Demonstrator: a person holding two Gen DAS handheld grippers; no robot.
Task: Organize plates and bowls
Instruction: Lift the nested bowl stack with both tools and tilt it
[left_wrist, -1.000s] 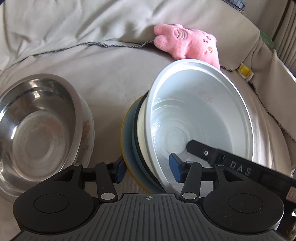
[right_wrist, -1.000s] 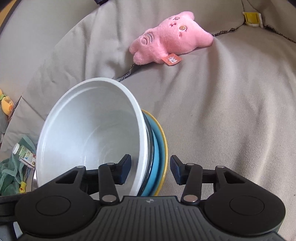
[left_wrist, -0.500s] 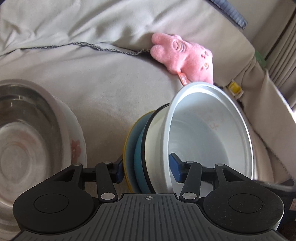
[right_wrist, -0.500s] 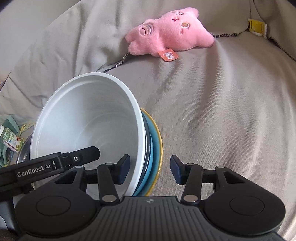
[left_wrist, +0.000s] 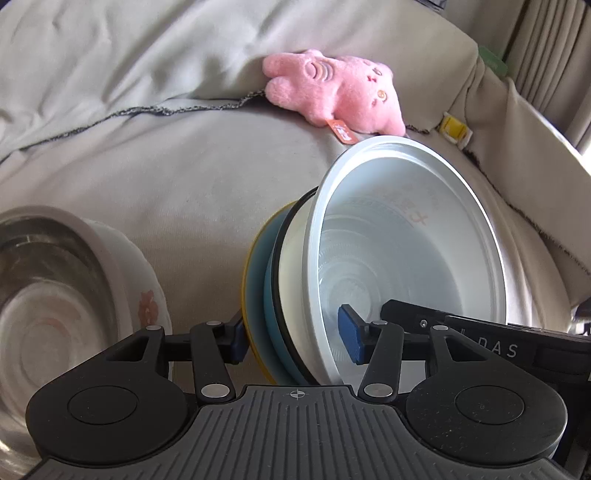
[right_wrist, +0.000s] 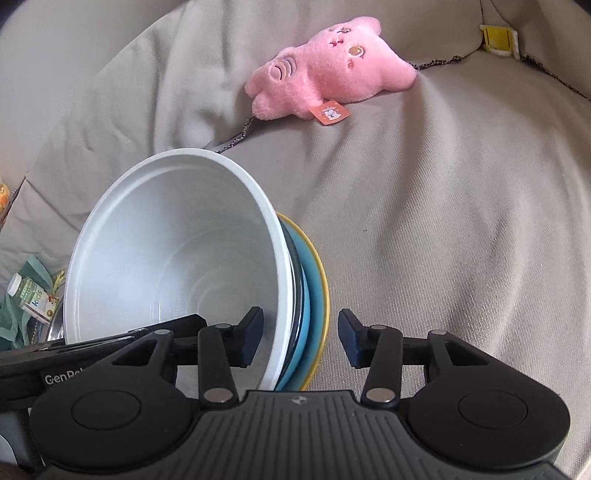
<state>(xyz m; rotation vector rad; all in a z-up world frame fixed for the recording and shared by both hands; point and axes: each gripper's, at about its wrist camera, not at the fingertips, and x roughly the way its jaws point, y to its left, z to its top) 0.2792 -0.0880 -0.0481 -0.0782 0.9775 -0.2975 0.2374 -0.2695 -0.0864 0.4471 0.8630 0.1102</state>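
Observation:
A stack stands on edge between my two grippers: a white bowl (left_wrist: 406, 236) nested in a dark-rimmed bowl, on a blue plate (left_wrist: 258, 295) with a yellow rim. My left gripper (left_wrist: 295, 338) straddles the stack's near edge, jaws wide, one finger inside the white bowl and one behind the plate; I cannot tell if the pads press. My right gripper (right_wrist: 301, 341) straddles the white bowl (right_wrist: 177, 251) and blue plate (right_wrist: 314, 295) the same way from the other side. A steel bowl (left_wrist: 44, 295) sits inside a flowered white bowl (left_wrist: 147, 306) at the left.
All rests on a beige sofa cover (right_wrist: 461, 221). A pink plush toy (left_wrist: 332, 92) lies at the back; it also shows in the right wrist view (right_wrist: 328, 81). A small carton (right_wrist: 31, 299) and green cloth lie at far left. A yellow tag (right_wrist: 498, 38) sits at the back seam.
The stack has tilted a little more upright and sits further right in the left wrist view. The left gripper's finger now reaches further into the right wrist view. The steel bowl slid further left.

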